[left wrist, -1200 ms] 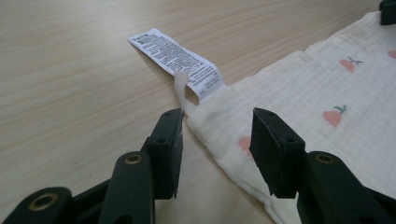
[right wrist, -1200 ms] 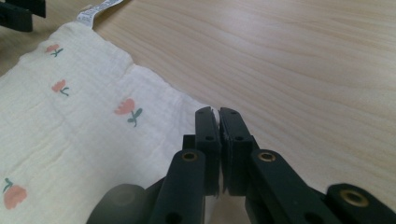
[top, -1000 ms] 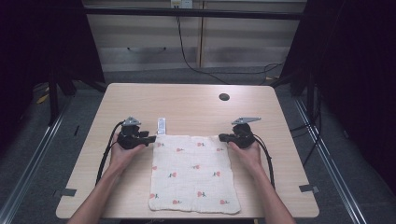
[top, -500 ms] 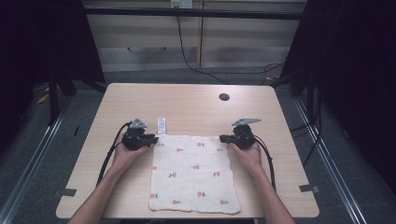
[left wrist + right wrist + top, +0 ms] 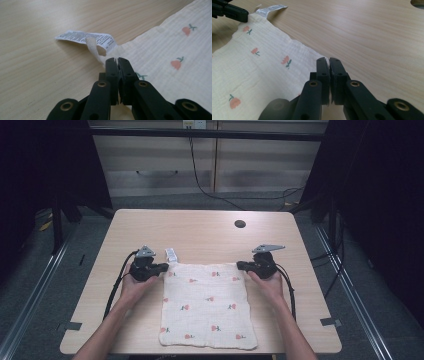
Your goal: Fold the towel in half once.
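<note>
Cloth first: a cream square muslin cloth printed with small red flowers [image 5: 207, 304] lies flat on the pale wooden table [image 5: 200, 232], its near edge close to the person's side and its far edge running between the two hands. At the far left corner the left gripper [image 5: 117, 60] has just been closing its jaws, and they now pinch the cloth's corner right beside the white printed care label [image 5: 85, 38]. At the far right corner the right gripper [image 5: 328, 60] has its jaws clamped together on the hem. Both far corners look secured, so the grasping step seems finished. The next move probably calls for lifting both corners evenly and carrying them toward the near edge to fold, keeping the fabric taut. Farther off, a dark round hole [image 5: 240, 224] sits in the table.
</note>
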A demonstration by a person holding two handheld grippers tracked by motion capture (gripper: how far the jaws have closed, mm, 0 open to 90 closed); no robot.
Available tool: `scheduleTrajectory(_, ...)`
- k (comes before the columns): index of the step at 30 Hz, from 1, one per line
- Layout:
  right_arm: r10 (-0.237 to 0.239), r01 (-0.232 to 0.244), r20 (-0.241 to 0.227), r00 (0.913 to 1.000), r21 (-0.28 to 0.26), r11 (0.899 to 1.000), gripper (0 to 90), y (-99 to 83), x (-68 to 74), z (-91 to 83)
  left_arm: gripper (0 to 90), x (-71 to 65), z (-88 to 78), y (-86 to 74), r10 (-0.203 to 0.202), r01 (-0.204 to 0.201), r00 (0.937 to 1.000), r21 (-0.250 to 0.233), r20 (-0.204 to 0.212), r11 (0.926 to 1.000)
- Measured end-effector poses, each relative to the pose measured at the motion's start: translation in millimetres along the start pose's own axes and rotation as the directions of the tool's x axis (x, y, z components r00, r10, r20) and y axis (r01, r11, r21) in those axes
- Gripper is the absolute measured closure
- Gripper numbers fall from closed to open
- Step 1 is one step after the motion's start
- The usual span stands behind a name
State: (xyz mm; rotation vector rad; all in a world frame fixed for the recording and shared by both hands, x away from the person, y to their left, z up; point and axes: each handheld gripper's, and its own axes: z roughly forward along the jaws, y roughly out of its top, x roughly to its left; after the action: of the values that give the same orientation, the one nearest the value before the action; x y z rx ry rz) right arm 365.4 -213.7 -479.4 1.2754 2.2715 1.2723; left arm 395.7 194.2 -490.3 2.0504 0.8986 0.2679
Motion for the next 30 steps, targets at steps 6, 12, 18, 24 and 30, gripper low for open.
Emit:
scheduleTrajectory(6,-0.006,0.006,-0.007,1.0000,-0.042,0.999,87.4,6.0,3.5,-10.0,87.4,-2.5,-15.5,6.6,-0.009,0.010,0.9999,-0.055,0.014,0.9984)
scheduleTrajectory(12,-0.009,0.009,-0.009,0.9999,-0.071,0.997,87.4,9.4,6.1,-17.4,87.4,-8.7,-31.3,13.0,-0.001,0.003,0.9996,-0.106,0.027,0.9944)
scheduleTrajectory(18,-0.024,0.022,-0.020,0.9995,-0.103,0.994,87.4,16.8,10.5,-26.1,87.4,-10.4,-44.9,19.3,-0.002,0.009,0.9990,-0.156,0.044,0.9876)
scheduleTrajectory(24,-0.029,0.025,-0.021,0.9994,-0.158,0.987,87.5,26.0,13.8,-40.6,87.4,-19.0,-58.8,29.1,0.013,-0.005,0.9991,-0.208,0.040,0.9781)
scheduleTrajectory(30,-0.047,0.041,-0.018,0.9987,-0.245,0.969,87.6,36.2,18.2,-67.2,87.5,-37.7,-81.2,45.4,0.071,-0.047,0.9949,-0.295,0.071,0.9542)
